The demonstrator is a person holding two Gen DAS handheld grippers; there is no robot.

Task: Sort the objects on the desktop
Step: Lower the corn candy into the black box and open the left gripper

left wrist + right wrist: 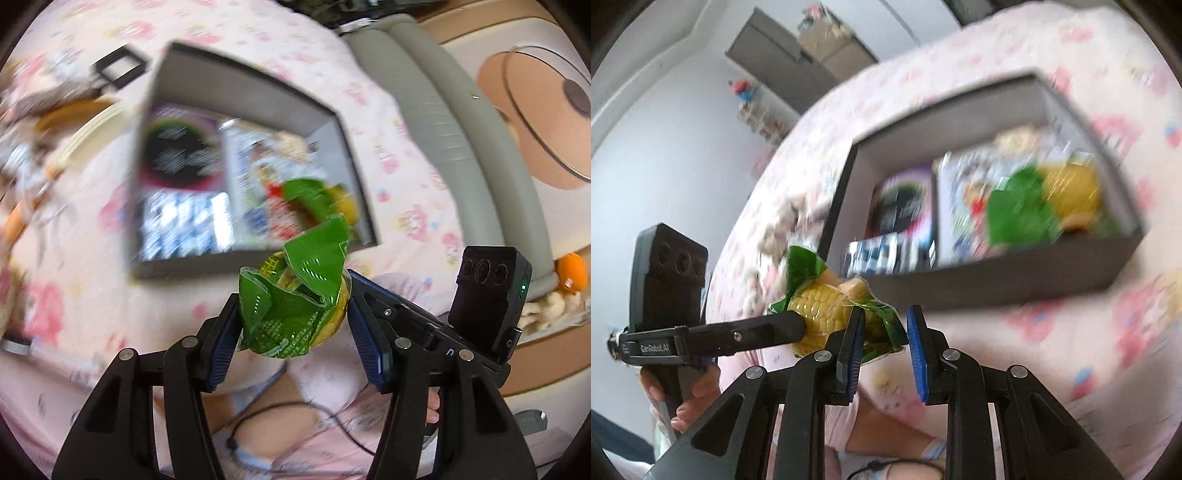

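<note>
My left gripper (291, 314) is shut on a packaged corn cob (295, 306) in green wrapping and holds it in the air in front of a dark grey box (173, 264). The same cob (823, 306) shows in the right wrist view, held by the left gripper's finger (757, 326). My right gripper (884, 332) is open and empty, just right of the cob. The box (997, 284) holds a second wrapped corn cob (1067, 192), a purple and black packet (905, 199) and other blurred packets.
The box sits on a pink patterned cloth (74, 240). Blurred clutter and a plate (92, 129) lie at the far left. A grey cushion edge (443, 122) runs along the right. A black cable (280, 410) lies below the grippers.
</note>
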